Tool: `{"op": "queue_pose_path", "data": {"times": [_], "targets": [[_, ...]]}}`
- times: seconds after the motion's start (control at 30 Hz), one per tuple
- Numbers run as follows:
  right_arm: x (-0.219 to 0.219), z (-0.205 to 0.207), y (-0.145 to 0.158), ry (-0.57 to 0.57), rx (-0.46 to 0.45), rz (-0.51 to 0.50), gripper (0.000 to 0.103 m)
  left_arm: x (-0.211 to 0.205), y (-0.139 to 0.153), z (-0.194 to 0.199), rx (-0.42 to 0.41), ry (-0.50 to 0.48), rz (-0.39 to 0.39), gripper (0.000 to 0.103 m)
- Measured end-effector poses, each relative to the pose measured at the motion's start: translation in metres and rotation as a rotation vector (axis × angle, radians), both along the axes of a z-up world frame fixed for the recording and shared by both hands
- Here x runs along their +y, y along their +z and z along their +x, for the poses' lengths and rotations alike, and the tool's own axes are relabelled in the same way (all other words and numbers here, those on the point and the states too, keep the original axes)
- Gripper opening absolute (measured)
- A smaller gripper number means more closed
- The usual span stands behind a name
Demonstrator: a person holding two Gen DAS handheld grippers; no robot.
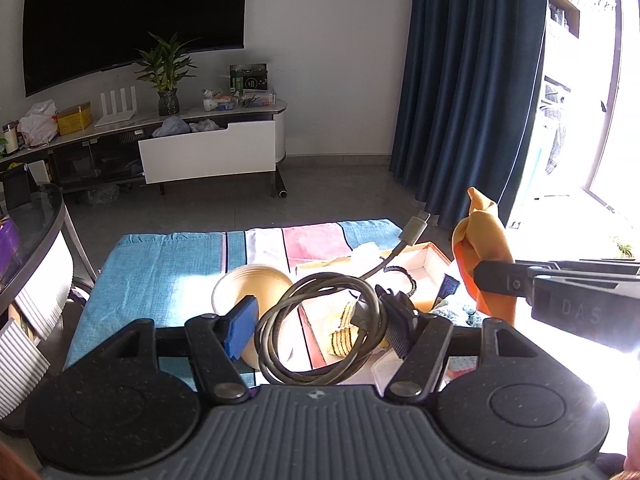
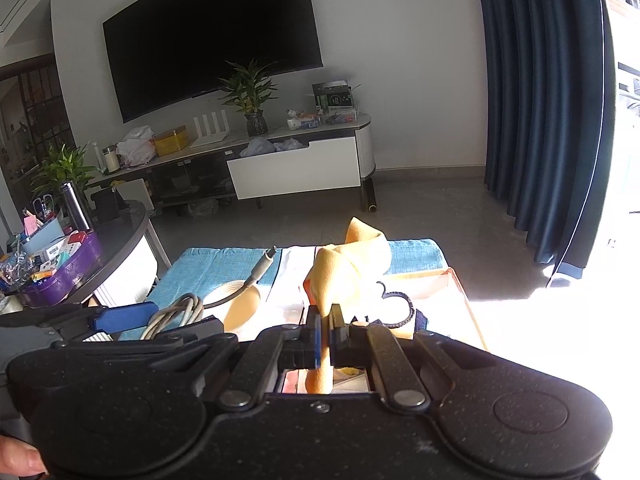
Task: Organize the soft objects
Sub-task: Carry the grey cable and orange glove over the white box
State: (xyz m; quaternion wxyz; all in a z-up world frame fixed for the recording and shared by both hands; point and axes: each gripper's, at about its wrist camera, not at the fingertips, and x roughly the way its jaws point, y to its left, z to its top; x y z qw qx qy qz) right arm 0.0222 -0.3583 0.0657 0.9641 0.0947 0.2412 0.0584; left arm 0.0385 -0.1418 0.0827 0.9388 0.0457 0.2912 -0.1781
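Observation:
A coiled grey charging cable (image 1: 276, 332) spans the gap of my left gripper (image 1: 320, 322). Its loops press against the blue pad (image 1: 242, 328) and the black finger (image 1: 396, 326), and its plug end (image 1: 416, 230) sticks up to the right. My left gripper is shut on this coil, held above the table. My right gripper (image 2: 325, 320) is shut on an orange cloth (image 2: 348, 260), which bunches up above its pads. In the left wrist view this orange cloth (image 1: 482, 236) hangs from the right gripper (image 1: 486, 276) at the right.
A blue, white and pink striped towel (image 1: 160, 268) covers the table. On it lie a tan bowl (image 1: 248, 280) on its side, an open cardboard box (image 1: 430, 258), a black band (image 1: 402, 274), a yellow-black striped piece (image 1: 342, 338) and something teal and knitted (image 1: 456, 312). A cluttered round side table (image 2: 116, 240) stands at the left.

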Motion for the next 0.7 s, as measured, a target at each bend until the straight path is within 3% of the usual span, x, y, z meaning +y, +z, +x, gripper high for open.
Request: {"op": "queue_pose_path", "data": {"times": [0.7], "targets": [[-0.049,-0.015,-0.019,-0.088,0.046,0.006,0.004,-0.044,-0.015,-0.009,0.043,-0.081,-0.010,0.067]]}}
